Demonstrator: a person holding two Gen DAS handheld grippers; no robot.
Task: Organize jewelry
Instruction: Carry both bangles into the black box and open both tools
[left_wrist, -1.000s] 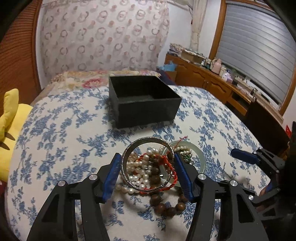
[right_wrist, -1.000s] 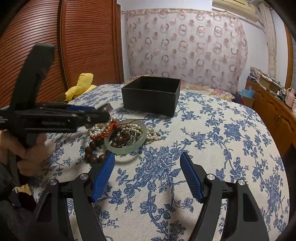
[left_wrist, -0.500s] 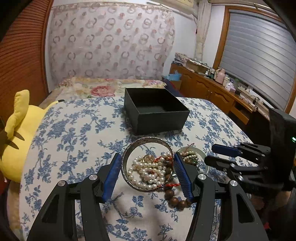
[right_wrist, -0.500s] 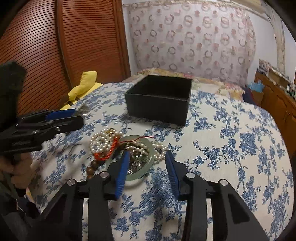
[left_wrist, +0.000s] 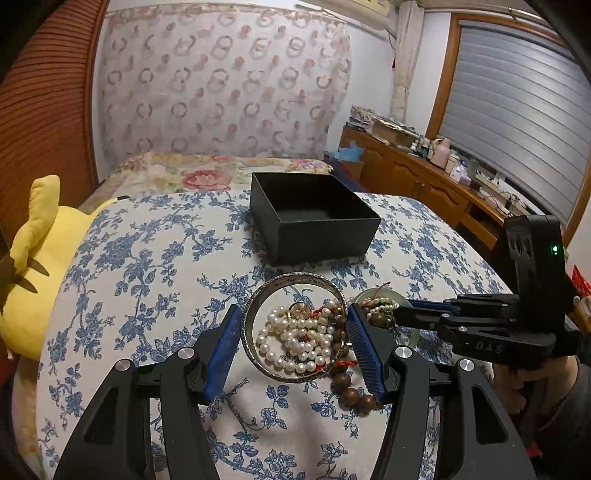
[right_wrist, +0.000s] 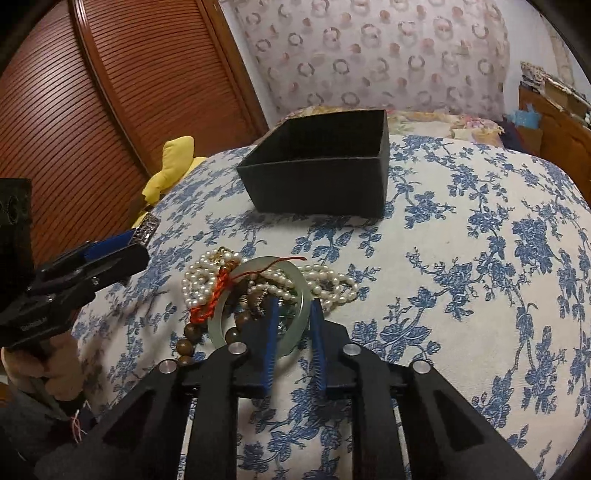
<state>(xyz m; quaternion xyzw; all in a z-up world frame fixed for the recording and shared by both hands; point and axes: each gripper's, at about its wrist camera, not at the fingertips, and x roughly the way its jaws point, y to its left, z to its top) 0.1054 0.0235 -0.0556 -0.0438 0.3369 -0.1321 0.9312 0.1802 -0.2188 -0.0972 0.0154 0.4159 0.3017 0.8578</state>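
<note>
My left gripper (left_wrist: 293, 332) is shut on a silver bangle (left_wrist: 251, 332) and holds it just above a tangled pile of pearls (right_wrist: 199, 273), red cord (right_wrist: 218, 291) and wooden beads (left_wrist: 351, 397). The right wrist view shows that gripper (right_wrist: 110, 251) at the left with the bangle (right_wrist: 146, 229) edge-on. My right gripper (right_wrist: 293, 325) is closing over the near rim of a pale green jade bangle (right_wrist: 218, 321): one pad inside the ring, one outside, a small gap still showing. An open black box (left_wrist: 314, 221) stands empty behind the pile.
Everything lies on a bed with a blue floral cover (left_wrist: 147, 277). A yellow plush toy (left_wrist: 40, 258) sits at the left edge. A wooden cabinet (left_wrist: 424, 177) with clutter runs along the right wall. A slatted wooden door (right_wrist: 110, 110) stands at the left.
My right gripper has moved in over the pile, and its jaws have narrowed from wide apart to straddling the jade bangle's rim. The left gripper kept the silver bangle and shifted slightly.
</note>
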